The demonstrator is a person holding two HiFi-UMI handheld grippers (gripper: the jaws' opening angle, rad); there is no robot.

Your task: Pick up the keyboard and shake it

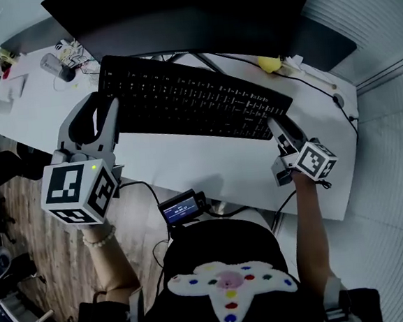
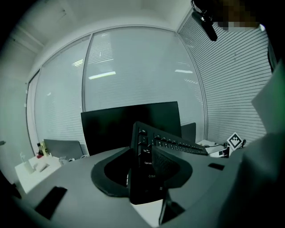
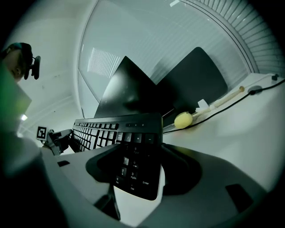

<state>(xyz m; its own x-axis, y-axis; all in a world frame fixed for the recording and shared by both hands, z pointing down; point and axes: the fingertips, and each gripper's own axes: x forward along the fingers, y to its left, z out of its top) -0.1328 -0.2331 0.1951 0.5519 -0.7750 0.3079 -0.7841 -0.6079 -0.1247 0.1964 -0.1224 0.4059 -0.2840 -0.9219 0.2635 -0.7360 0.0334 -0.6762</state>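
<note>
The left hand-held gripper [image 1: 105, 102] sits at the left of the head view, and its jaws grip the left end of the keyboard [image 1: 189, 98]. In the left gripper view we see that end standing between the two pads. The key face lies against the right-hand pad [image 2: 167, 162], and the Tab and Caps Lock keys show just beside it.

Some small clutter [image 1: 63, 64] lies on the far left corner of the white worktop [image 1: 202, 171]. From there the keyboard runs across the head view, slanting from upper left to lower right, and reaches from one gripper to the other. It appears to be lifted, since in the right gripper view we see bare worktop under its near corner. Behind it stands a dark monitor [image 1: 188, 11].

A yellow ball [image 1: 269, 63] lies on the worktop behind the keyboard's right end.

The right hand-held gripper [image 1: 279, 125] holds the number-pad end. In its own view the keyboard sits between the jaws, which are closed on it, and the Enter and Del keys are legible between them. Across the keys we can make out the left gripper's marker cube [image 3: 41, 132] at the far end.
</note>
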